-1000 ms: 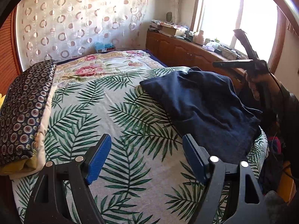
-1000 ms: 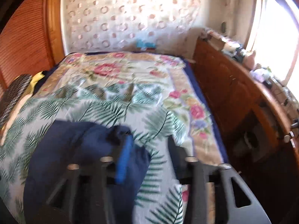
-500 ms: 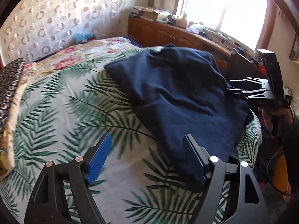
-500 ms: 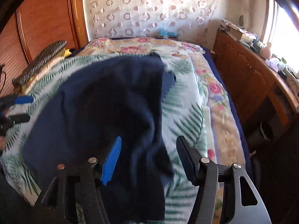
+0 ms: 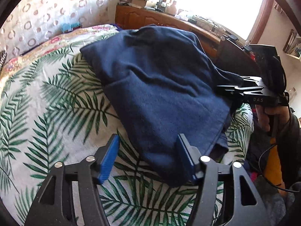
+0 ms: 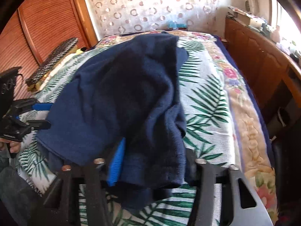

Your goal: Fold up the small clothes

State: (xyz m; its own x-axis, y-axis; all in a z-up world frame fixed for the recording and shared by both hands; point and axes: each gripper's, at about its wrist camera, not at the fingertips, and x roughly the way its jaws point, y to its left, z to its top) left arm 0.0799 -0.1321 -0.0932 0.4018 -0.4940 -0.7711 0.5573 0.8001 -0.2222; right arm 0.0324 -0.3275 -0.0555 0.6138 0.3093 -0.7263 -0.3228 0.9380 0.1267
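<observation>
Your left gripper is closing its fingers around the near corner of the navy garment, which lies on the palm-leaf bedspread. Your right gripper is closing on the garment's bunched edge, cloth filling the gap.

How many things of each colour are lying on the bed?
Dark blue: 1, the navy fleece garment
Green and white: 1, the palm-leaf bedspread
Black with circles: 1, the patterned cushion at the bed's edge
Total: 3
</observation>
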